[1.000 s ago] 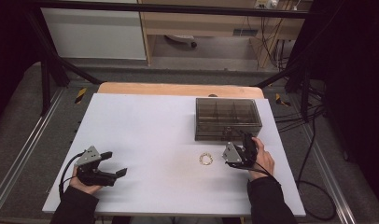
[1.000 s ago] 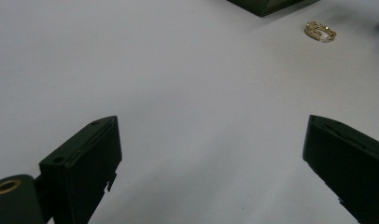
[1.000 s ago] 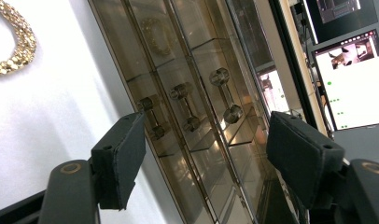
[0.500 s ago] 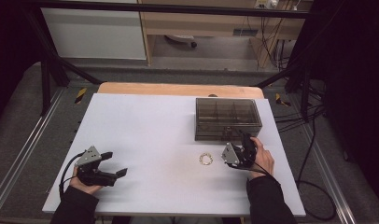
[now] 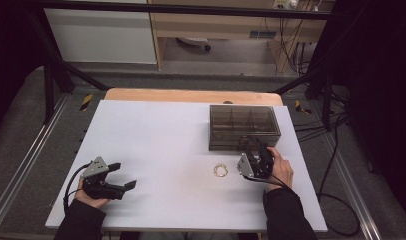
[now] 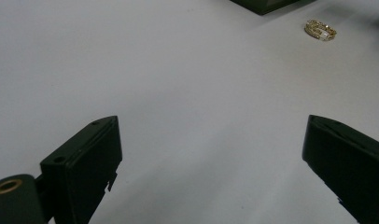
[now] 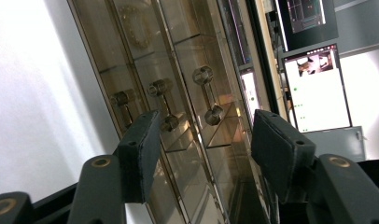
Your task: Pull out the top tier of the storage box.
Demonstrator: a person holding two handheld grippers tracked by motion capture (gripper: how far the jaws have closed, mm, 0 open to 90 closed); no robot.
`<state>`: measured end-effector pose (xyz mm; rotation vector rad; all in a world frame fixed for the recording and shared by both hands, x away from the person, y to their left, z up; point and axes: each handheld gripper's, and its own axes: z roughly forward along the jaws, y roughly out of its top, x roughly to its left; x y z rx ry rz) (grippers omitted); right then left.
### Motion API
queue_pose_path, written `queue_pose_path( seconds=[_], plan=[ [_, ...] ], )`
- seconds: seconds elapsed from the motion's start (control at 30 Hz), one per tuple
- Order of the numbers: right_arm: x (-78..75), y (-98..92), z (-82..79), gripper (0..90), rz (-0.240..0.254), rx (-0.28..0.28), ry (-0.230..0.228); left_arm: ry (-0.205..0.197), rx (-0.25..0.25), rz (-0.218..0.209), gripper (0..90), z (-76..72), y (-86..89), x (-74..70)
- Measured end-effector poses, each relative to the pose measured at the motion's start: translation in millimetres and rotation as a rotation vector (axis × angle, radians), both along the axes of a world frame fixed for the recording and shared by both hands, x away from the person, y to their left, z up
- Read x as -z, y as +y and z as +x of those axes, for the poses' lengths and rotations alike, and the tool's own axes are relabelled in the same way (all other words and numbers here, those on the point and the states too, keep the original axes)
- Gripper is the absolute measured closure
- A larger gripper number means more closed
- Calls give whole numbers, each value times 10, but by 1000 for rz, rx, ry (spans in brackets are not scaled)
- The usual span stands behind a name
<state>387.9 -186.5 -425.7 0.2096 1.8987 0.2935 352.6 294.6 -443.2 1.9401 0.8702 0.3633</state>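
Left gripper [image 5: 120, 176]: held low at near-left of white table [image 5: 156, 135], jaws spread wide, nothing between them. Right gripper [image 5: 257, 156]: hand-held, rolled sideways just before smoky clear compartment box [image 5: 244, 126], jaws parted, empty. Gold bracelet [image 5: 221, 170]: flat on table, just left of right gripper, apart from box. Inside box: possibly a gold chain [image 7: 136, 28], seen dimly through the lid.

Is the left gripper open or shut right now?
Open. In its own view the left gripper has its two black fingers spread wide apart over the bare white table, holding nothing.
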Motion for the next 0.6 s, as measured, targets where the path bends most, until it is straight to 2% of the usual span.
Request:
queue_pose_path(
  seconds=[0.6],
  plan=[
    [119,57,36,540,-101,-5,-72,2,0,0,48,0,1,3]
  ],
)
